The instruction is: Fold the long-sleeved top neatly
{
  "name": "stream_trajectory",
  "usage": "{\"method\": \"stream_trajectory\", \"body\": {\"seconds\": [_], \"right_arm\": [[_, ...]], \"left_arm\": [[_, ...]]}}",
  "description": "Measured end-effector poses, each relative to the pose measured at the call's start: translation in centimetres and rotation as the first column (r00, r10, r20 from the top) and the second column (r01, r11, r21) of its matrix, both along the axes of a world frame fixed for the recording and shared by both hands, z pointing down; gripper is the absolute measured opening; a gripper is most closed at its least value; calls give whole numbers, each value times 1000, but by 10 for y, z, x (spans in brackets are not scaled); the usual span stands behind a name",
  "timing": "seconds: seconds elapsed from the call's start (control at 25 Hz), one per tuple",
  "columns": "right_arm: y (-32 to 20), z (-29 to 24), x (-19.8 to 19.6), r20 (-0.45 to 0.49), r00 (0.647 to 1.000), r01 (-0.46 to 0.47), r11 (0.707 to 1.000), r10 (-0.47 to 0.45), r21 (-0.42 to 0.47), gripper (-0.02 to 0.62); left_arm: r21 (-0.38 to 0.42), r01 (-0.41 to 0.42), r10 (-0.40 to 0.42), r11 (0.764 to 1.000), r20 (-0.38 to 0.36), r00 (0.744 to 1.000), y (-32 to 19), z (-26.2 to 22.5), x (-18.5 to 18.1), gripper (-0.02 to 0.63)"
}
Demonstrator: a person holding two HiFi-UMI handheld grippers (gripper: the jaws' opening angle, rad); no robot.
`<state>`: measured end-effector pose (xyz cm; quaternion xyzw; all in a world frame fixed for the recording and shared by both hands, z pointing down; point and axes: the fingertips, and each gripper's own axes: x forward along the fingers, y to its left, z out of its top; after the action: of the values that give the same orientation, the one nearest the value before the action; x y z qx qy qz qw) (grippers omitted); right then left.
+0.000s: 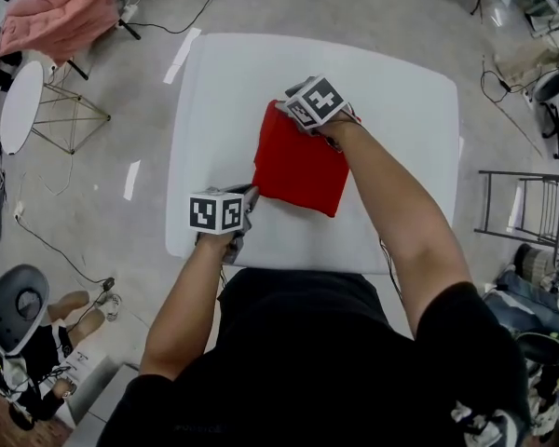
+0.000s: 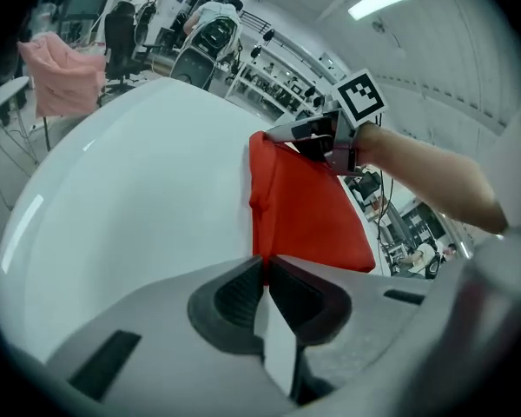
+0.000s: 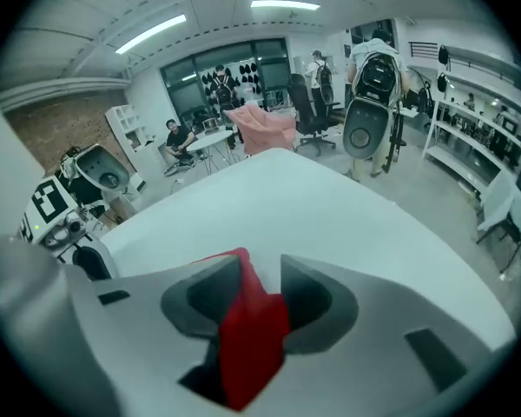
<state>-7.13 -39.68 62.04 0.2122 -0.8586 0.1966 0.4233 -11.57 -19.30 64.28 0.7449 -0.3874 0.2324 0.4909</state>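
Jaws of my left gripper (image 2: 266,266), nearest me, pinch the near left corner of the red top (image 1: 303,170) on the counter (image 1: 224,91). Farther off, my right gripper (image 3: 259,285) jaws stand apart with the cloth loose between them. I'd square the edges before letting go.

pink cloth (image 1: 56,17) draped beyond the white table (image 1: 401,110).

Head view looks steeply down; low, close gripper views share the red top (image 1: 298,170).
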Motion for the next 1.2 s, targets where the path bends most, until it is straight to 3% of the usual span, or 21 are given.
{"method": "stream_trajectory", "body": {"seconds": [0.12,0.24,0.36,0.56,0.8,0.88,0.96,1.08,1.2], "right_arm": [[-4,-25,6,17,999,50,999,-50,8,199],[-19,-62,34,52,998,42,996,-46,76,181],[-30,-81,84,75,997,-38,994,30,103,132],[-9,-49,157,34,994,-102,995,101,18,104],[19,-18,156,172,973,-136,983,156,-122,110],[16,-11,158,140,975,-162,982,174,-93,17],[1,-13,168,95,967,-236,972,236,-11,6],[-11,-36,177,149,934,-338,937,323,86,68],[8,-55,175,212,909,-387,917,360,102,69]], "left_arm": [[3,18,-18,1000,-35,999,0,-2,-6,23],[8,30,-30,1000,-66,997,0,-10,-15,31],[25,15,-14,1000,-51,999,7,-20,-21,52],[20,-53,53,998,-2,999,28,-27,-13,57],[34,-175,177,984,-66,982,36,-33,50,58],[56,-181,184,982,-51,982,33,-37,59,58],[69,-171,173,983,-27,984,29,-40,58,58],[84,-136,136,987,14,991,25,-43,40,58],[105,-92,88,990,49,995,19,-45,15,58]]}}
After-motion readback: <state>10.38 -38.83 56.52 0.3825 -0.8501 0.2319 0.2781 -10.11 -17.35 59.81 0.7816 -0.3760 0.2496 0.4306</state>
